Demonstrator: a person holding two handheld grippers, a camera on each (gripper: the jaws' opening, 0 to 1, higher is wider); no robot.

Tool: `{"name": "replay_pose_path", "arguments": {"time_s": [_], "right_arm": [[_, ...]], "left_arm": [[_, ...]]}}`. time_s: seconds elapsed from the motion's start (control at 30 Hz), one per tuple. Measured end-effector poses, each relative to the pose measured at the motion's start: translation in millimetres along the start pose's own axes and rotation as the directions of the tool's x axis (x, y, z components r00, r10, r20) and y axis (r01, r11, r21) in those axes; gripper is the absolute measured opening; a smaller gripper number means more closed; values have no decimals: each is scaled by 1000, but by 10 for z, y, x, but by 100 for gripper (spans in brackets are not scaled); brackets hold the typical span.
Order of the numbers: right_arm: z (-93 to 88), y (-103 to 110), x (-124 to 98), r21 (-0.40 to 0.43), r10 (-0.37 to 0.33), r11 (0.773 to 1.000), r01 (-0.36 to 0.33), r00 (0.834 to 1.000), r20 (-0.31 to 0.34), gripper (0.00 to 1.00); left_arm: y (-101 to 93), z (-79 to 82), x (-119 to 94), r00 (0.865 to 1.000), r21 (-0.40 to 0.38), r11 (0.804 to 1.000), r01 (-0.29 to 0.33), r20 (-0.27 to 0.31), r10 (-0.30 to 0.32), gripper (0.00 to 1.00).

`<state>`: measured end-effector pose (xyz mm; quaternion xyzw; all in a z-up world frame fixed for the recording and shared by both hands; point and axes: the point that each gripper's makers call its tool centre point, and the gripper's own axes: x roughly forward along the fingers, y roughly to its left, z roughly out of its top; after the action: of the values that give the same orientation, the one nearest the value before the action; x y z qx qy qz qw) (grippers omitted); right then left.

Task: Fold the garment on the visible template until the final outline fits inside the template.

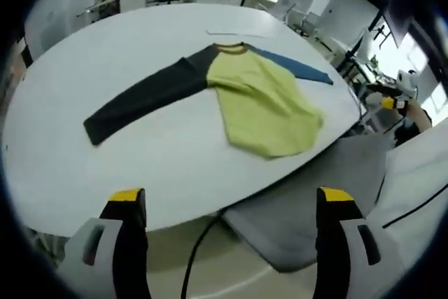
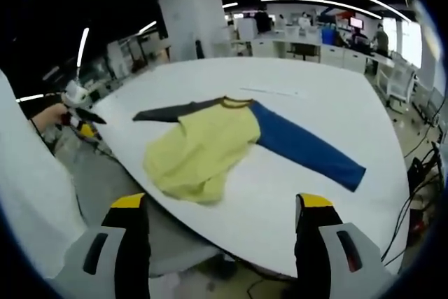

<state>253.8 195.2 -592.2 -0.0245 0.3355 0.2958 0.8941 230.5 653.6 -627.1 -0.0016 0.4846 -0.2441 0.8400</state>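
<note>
Garment (image 1: 262,99) spread on white worktop (image 1: 161,152), hem overhanging the near edge; left gripper (image 1: 227,204) and right gripper (image 2: 220,211) hover short, jaws spread; a careless tug risks sliding it off

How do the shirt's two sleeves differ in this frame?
The dark sleeve is charcoal grey; the blue sleeve is bright blue. The dark sleeve runs out toward the left gripper's side of the white table, the blue sleeve toward the right gripper's side. Both lie flat, extended and unfolded, joined to the yellow body.
</note>
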Motion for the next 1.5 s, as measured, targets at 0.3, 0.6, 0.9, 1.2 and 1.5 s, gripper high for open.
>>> {"name": "replay_pose_path", "arguments": {"time_s": [0.3, 0.6, 0.9, 1.2, 1.5], "right_arm": [[-47, 23, -59, 4, 0, 1000, 0, 1000, 4, 86], [-85, 92, -160, -5, 11, 1000, -11, 1000, 3, 84], [-97, 166, -112, -6, 29, 1000, -29, 1000, -2, 84], [-115, 158, -107, -3, 32, 999, -32, 999, -11, 85], [-161, 169, -58, -6, 49, 999, -49, 998, -35, 82]], "left_arm": [[-75, -52, -111, 1000, 15, 1000, 5, -6, -5, 99], [-147, -155, -209, 1000, 14, 1000, 16, -22, -15, 99], [-214, -162, -150, 999, 16, 1000, 22, -33, -21, 99], [-202, -111, -160, 999, 28, 999, 20, -31, -20, 99], [-232, -98, -109, 998, 54, 998, 36, -55, -33, 99]]}}
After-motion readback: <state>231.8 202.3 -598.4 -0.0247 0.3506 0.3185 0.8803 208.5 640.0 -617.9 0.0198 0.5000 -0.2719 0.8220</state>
